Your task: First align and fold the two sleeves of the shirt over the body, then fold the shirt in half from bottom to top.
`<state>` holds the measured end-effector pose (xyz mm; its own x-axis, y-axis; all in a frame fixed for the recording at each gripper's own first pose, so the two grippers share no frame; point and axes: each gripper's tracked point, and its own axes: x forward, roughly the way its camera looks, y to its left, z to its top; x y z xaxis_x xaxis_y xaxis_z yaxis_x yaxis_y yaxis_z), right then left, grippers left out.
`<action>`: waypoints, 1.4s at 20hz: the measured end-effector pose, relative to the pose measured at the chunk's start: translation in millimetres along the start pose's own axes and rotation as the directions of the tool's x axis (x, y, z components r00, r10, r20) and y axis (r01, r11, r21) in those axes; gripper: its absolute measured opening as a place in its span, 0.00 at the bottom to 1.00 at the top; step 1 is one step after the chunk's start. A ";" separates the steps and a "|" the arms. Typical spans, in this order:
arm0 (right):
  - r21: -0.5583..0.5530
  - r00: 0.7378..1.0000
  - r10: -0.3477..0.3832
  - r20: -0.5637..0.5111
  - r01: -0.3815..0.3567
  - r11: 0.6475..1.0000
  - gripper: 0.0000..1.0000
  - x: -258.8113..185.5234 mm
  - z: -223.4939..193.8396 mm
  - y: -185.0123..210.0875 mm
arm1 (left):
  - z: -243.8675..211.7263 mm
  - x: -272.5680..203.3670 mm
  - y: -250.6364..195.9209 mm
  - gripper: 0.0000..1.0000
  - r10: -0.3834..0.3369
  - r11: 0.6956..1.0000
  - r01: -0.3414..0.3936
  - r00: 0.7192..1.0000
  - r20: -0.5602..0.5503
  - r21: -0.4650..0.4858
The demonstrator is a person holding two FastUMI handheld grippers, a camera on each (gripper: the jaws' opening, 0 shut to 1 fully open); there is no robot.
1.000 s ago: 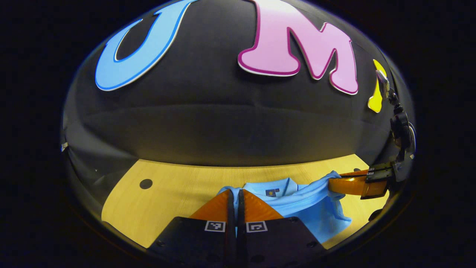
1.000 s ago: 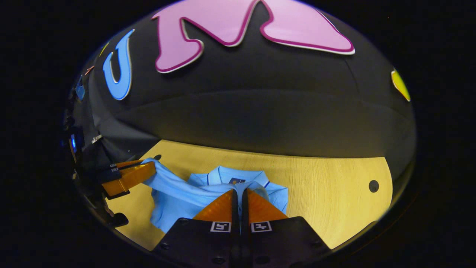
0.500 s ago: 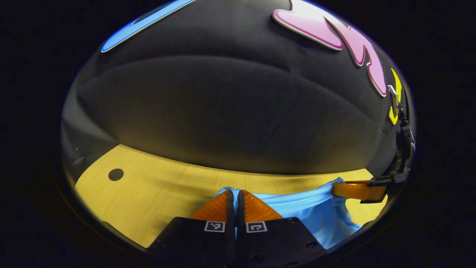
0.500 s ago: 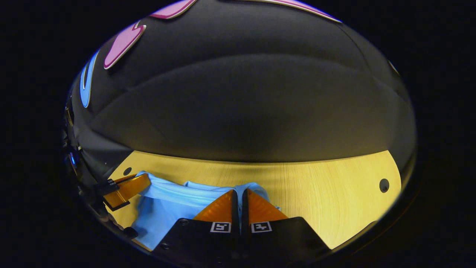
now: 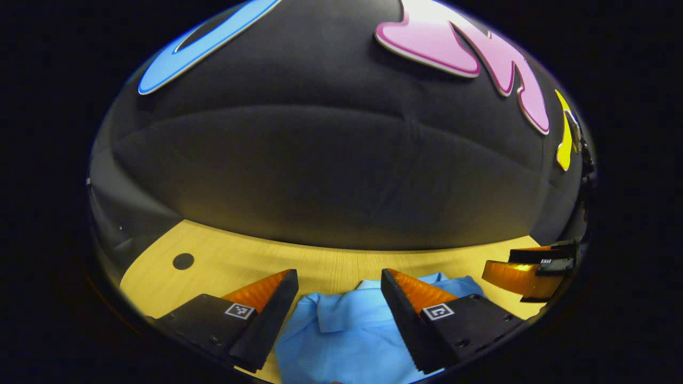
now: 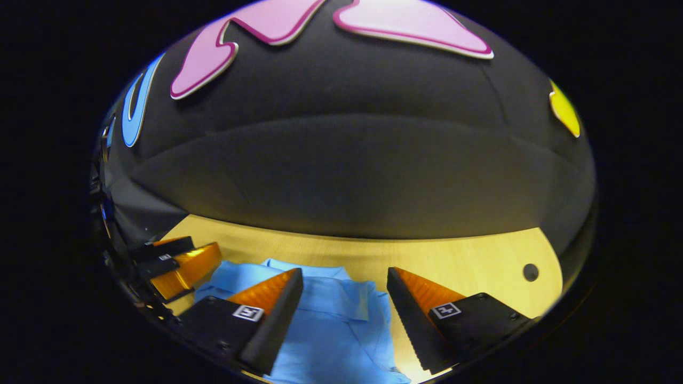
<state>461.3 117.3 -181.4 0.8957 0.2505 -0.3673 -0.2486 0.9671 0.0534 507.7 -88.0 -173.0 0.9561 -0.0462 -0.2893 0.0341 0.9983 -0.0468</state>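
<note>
Both tools stand with their fingers spread wide and nothing between them. Seen in the left gripper view, the left tool (image 5: 336, 290) hangs just above the light blue shirt (image 5: 347, 330), which lies on the wooden tabletop (image 5: 235, 261) directly under and between its fingers. The right tool (image 6: 344, 290), in the right gripper view, sits likewise over the same shirt (image 6: 331, 320), with cloth reaching up between its fingers and a folded flap showing near the middle.

Each tool also appears at the edge of the other's view, so the two hang side by side along the shirt's far edge, one over each end. The shirt's long axis seems to run across from one tool to the other. Neither looks nearer than the other.

Its fabric is soft, thin and matte, lying in flat layers with shallow creases; the tabletop is smooth, pale wood grain with a dark round hole (image 5: 183, 261) off to the side. Judging by the stacked layers, the bottom-to-top fold looks laid down, and any tidying would start from the edge right below the fingers.
</note>
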 end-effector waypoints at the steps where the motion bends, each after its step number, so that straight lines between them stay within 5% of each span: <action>1: -0.014 1.000 -0.008 0.015 0.008 1.000 1.00 -14.5 5.7 -1.6 | 10.6 -12.6 -0.6 0.97 -0.003 1.000 0.003 1.000 0.017 0.010; 7: -0.074 0.993 -0.057 0.105 0.065 0.995 1.00 -103.7 38.3 2.7 | 73.2 -106.4 0.7 0.97 -0.020 0.998 0.011 0.987 0.161 0.056; 16: -0.071 0.957 -0.059 0.282 0.082 0.994 0.99 -276.8 105.2 33.9 | 157.1 -294.4 5.7 0.97 -0.059 0.995 0.027 0.924 0.377 0.091; 22: -0.078 0.938 -0.063 0.340 0.095 0.992 0.99 -389.4 108.5 51.7 | 150.4 -411.7 7.1 0.97 -0.092 0.993 0.055 0.905 0.416 0.100; 28: -0.045 0.939 -0.087 0.333 0.108 0.993 0.99 -456.5 80.6 57.2 | 124.7 -495.3 10.2 0.96 -0.119 0.991 0.085 0.907 0.404 0.102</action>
<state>67.9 61.8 64.1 0.9854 0.1655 -0.0403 -0.1667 0.9856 -0.0287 70.8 -50.6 89.0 0.9806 -0.1470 0.1296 0.1447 0.9891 0.0269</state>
